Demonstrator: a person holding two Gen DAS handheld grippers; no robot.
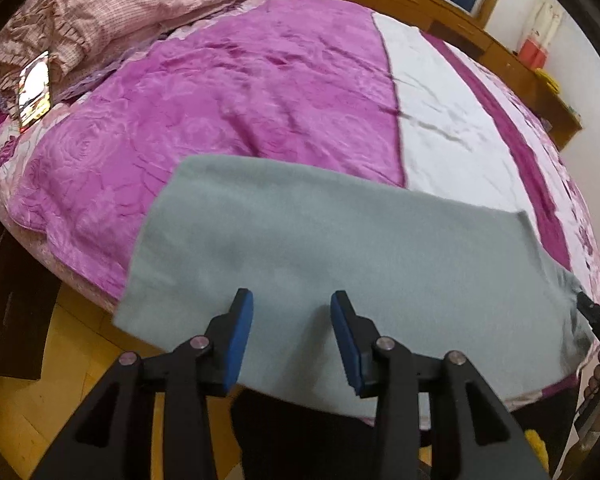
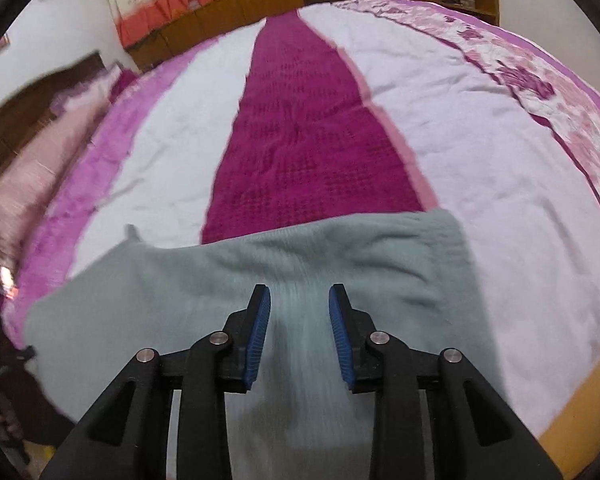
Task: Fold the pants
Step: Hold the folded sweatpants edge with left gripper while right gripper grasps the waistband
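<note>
Grey fleece pants (image 1: 332,256) lie flat along the near edge of the bed, folded into a long band. They also show in the right wrist view (image 2: 260,280). My left gripper (image 1: 292,300) is open, its blue pads just above the pants' near edge, holding nothing. My right gripper (image 2: 299,294) is open over the near part of the pants, empty. The right gripper's black tip (image 1: 596,316) shows at the right end of the pants in the left wrist view.
The bed carries a purple floral blanket (image 1: 228,92) and a white and magenta striped cover (image 2: 312,128). Pink pillows (image 1: 112,4) and a lit phone (image 1: 34,88) lie at the far left. A wooden shelf unit (image 1: 480,36) runs behind the bed. Yellow wood floor (image 1: 80,352) is below.
</note>
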